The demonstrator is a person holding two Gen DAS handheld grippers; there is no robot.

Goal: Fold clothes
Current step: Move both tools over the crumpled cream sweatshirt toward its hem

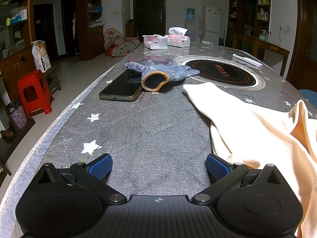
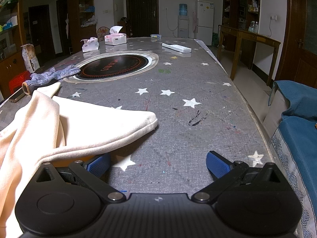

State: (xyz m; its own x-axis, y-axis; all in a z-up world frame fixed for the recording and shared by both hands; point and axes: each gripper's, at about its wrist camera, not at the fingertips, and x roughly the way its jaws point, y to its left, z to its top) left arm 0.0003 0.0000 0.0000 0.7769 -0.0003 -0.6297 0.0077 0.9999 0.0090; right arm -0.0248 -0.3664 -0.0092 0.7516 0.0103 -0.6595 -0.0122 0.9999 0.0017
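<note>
Garment: cream garment (image 1: 257, 123) lies rumpled on the desk (image 1: 148, 134), at 3 o'clock of our left claw (image 1: 158, 167) and 9 o'clock of our right claw (image 2: 158, 166).
Progress: we judge folding barely begun; no neat fold shows.
Claws: both wide open, gripping nothing.
Containers: two tissue boxes (image 1: 166, 40) at 12 o'clock, tissues sticking out.

A grey star-print surface (image 1: 150, 130) carries a phone (image 1: 121, 86) with a knit glove (image 1: 158, 72) partly over it, a round black hob (image 1: 222, 71), two tissue boxes (image 1: 155, 41), and a white remote (image 2: 176, 47). A red stool (image 1: 33, 91) stands on the floor.
</note>
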